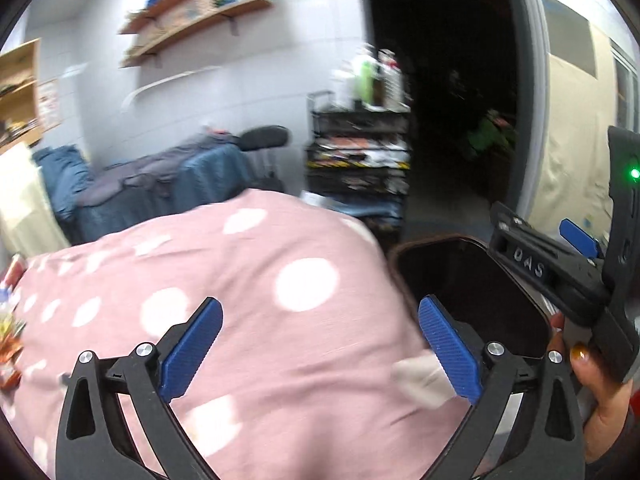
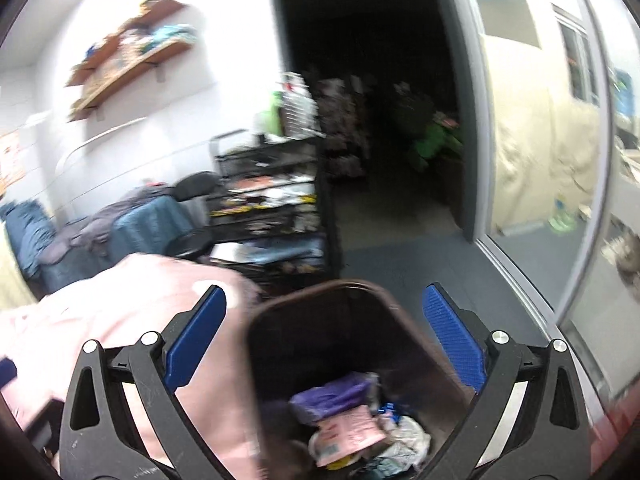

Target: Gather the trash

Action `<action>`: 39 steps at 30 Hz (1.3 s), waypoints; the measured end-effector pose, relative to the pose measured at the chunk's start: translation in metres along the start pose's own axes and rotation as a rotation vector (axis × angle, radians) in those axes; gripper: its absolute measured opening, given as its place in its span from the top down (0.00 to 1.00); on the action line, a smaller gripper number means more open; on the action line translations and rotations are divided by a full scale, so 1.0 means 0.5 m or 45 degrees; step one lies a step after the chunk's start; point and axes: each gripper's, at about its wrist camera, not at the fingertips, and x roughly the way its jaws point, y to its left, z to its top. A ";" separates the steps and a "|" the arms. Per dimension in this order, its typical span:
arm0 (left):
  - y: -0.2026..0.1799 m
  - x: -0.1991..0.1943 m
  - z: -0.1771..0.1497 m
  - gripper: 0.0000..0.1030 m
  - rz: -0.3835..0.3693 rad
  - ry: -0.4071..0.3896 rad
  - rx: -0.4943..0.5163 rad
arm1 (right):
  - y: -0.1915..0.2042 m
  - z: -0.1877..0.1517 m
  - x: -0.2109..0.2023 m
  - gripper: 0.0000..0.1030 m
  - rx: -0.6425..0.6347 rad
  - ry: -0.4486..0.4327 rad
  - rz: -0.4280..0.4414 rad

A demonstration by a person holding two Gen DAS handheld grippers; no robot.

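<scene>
A dark brown trash bin [image 2: 352, 344] stands beside a table covered by a pink polka-dot cloth [image 1: 240, 300]. The bin holds several pieces of trash [image 2: 352, 428]: a purple wrapper, a pink packet and crumpled paper. My right gripper [image 2: 324, 340] is open and empty, directly above the bin. My left gripper [image 1: 320, 348] is open and empty over the cloth, with the bin's rim [image 1: 472, 280] to its right. The right gripper's black body [image 1: 560, 280] shows at the right of the left wrist view. Colourful wrappers [image 1: 10, 340] lie at the cloth's far left edge.
A black wire shelf cart [image 1: 360, 160] loaded with items stands behind the table. A dark doorway [image 2: 360, 100] opens beyond it. A blue-covered chair [image 1: 160, 184] is at the back left. Wooden wall shelves [image 1: 192, 12] hang above. A glass partition [image 2: 560, 160] runs along the right.
</scene>
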 end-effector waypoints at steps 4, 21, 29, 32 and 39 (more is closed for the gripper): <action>0.069 -0.049 -0.019 0.05 0.085 -0.018 -0.104 | 0.073 -0.019 -0.058 0.05 -0.067 -0.019 0.105; 0.195 -0.183 -0.075 0.05 0.279 -0.180 -0.259 | 0.233 -0.086 -0.278 0.05 -0.229 -0.250 0.190; 0.202 -0.184 -0.077 0.05 0.299 -0.194 -0.269 | 0.236 -0.078 -0.288 0.05 -0.241 -0.228 0.169; 0.205 -0.187 -0.077 0.05 0.299 -0.203 -0.279 | 0.233 -0.074 -0.286 0.05 -0.238 -0.219 0.182; 0.219 -0.187 -0.078 0.05 0.304 -0.197 -0.303 | 0.220 -0.067 -0.272 0.05 -0.215 -0.195 0.252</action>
